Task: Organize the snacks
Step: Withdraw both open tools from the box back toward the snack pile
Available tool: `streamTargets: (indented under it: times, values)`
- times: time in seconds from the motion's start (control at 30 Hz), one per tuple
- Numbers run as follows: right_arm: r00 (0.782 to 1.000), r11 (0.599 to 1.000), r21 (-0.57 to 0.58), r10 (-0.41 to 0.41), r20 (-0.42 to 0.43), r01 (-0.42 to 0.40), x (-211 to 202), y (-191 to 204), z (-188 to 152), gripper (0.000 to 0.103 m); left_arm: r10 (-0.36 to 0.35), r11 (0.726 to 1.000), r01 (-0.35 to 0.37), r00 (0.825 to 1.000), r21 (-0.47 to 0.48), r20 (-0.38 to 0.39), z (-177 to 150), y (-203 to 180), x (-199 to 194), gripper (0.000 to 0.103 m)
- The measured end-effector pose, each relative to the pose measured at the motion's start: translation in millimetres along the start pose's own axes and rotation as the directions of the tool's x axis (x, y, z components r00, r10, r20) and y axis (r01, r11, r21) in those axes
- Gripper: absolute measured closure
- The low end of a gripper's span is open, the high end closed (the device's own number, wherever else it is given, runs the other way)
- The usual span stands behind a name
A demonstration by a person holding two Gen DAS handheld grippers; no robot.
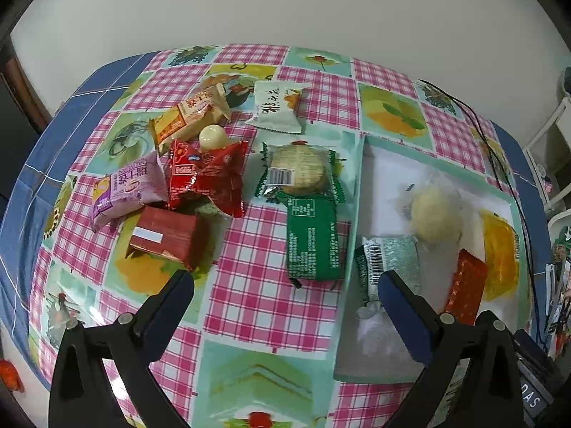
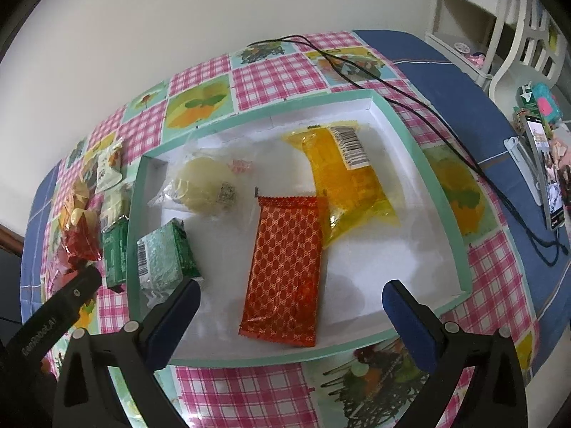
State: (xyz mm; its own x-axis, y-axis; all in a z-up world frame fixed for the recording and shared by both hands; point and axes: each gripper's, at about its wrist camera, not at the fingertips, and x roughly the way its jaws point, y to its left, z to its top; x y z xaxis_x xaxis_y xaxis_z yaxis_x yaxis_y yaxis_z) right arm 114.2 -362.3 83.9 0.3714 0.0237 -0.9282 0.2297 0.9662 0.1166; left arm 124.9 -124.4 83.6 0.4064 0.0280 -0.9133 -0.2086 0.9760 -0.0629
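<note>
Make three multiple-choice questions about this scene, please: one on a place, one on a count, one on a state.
1. Where does the orange patterned packet lie?
A. inside the tray
B. on the cloth outside the tray
C. in the right gripper

2. How many snacks lie inside the tray?
A. two
B. four
C. six

3. How do the two grippers stand?
A. both shut on snacks
B. left shut, right open
C. both open and holding nothing

Answers:
1. A: the packet rests on the tray's white floor, within its green rim.
2. B: the orange packet, the yellow packet, the pale round pastry and the silver-green packet.
3. C: the left gripper and the right gripper each show their fingers wide apart with nothing between them.
</note>
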Motion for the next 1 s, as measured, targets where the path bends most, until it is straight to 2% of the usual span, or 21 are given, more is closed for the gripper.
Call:
streamTargets:
  times: [0.27, 0.53, 0.8, 1.0]
  values:
    - [0.999, 0.998, -0.047, 0.035, 0.026, -0.033, -5, 32, -5, 0.0, 0.008, 0.999, -0.007, 1.0, -0.046, 0.021, 8, 30, -7, 0.0]
    - [0.996, 0.992, -0.108, 0.076, 0.051, -0.07, -7, 80, -14, 0.0, 0.013, 0.984, -0.002, 0.998, -0.176, 0.061, 17, 84, -17, 0.0]
    - [0.987, 0.979, -0.15, 0.149, 0.054, -0.14, -5, 122, -26, 0.0, 0.08, 0.961, -0.054, 0.993, -0.271, 0.085, 21, 132, -21, 0.0]
    - [0.983, 0.971, -0.164, 0.182, 0.033, -0.175, 2, 147, -32, 0.0, 0.118, 0.951, -0.093, 0.991, -0.294, 0.069, 22, 157, -18, 0.0]
